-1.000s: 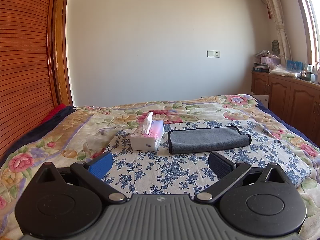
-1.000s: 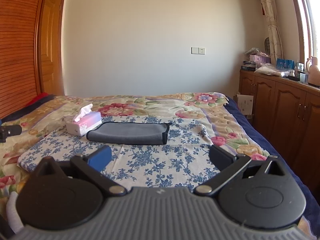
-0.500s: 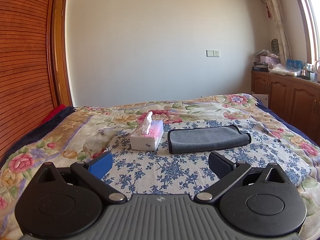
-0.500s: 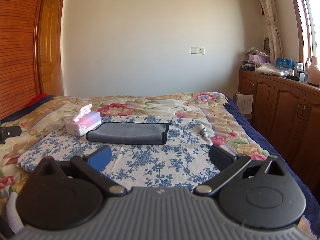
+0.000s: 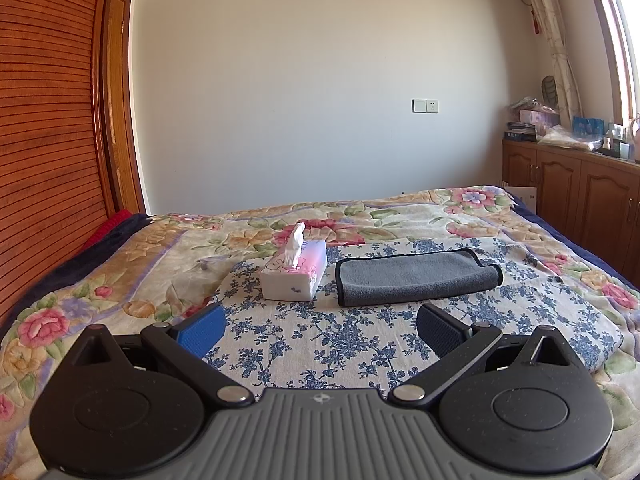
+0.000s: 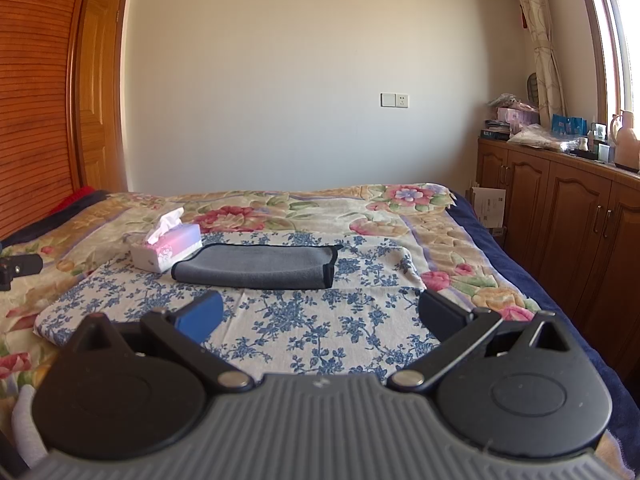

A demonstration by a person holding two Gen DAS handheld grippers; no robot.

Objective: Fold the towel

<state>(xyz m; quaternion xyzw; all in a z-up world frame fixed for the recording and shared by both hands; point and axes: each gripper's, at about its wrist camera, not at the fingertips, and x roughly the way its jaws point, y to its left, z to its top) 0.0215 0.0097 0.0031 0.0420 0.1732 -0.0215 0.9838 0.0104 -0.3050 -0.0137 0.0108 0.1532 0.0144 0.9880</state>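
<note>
Clutter on the cabinet (image 6: 552, 136) at right is too small to identify. A black object (image 6: 18, 270) at the left edge is cut off. The window (image 5: 624, 40) runs out of frame.

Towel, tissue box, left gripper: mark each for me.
towel (image 5: 416, 278), left wrist view, middle of its top face
tissue box (image 5: 294, 278), left wrist view, top face
left gripper (image 5: 320, 330), left wrist view, between fingertips

Folded towel (image 5: 416, 276) beside tissue box (image 5: 294, 276)
</note>
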